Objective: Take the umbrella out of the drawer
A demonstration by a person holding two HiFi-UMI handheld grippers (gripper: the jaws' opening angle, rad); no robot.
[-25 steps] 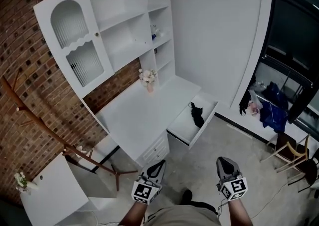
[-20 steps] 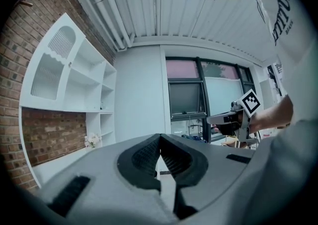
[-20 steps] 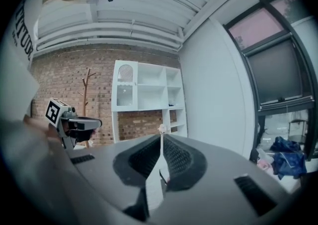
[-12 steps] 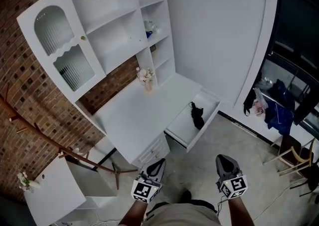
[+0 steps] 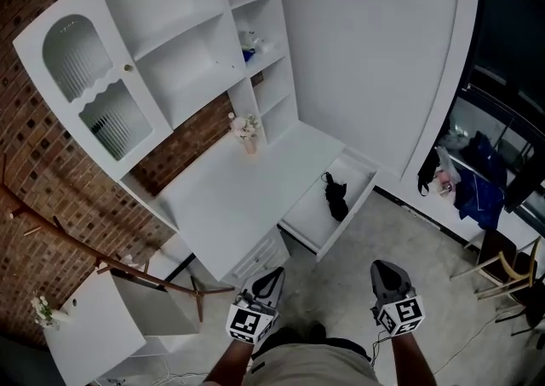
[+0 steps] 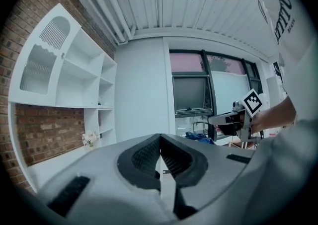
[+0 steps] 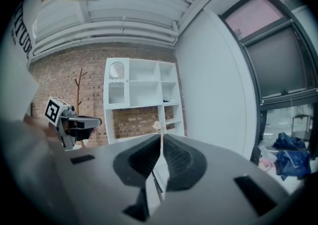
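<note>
Two grippers to manage here, the left hand-held gripper (image 5: 272, 276) and the right hand-held gripper (image 5: 382, 270), each with jaws pressed together on nothing, held low and well apart from the drawer (image 5: 308, 216), already pulled open. Judged as the approach step, with nothing grasped yet. Close in on the desk (image 5: 230, 197) from the drawer's pulled-out front, choose one gripper for the grab, and spread its jaws wide before reaching over the rim. Aim at the umbrella (image 5: 336, 198), a black folded bundle lying on the drawer floor about midway along. Go for the thick middle of the bundle rather than a loose strap or flap, and clamp firmly, since probably soft and prone to slipping. Lift straight up, clear of the drawer walls, before drawing back. Keep the spare gripper off the drawer front to avoid nudging it shut. Counted in head view: one umbrella, one open drawer, one desk, one vase of flowers (image 5: 246, 131) at the back of the desk, one white shelf unit (image 5: 170, 43) above it, one wooden coat stand (image 5: 162, 282) at the left, one small white side table (image 5: 94, 325) in the near left corner.
</note>
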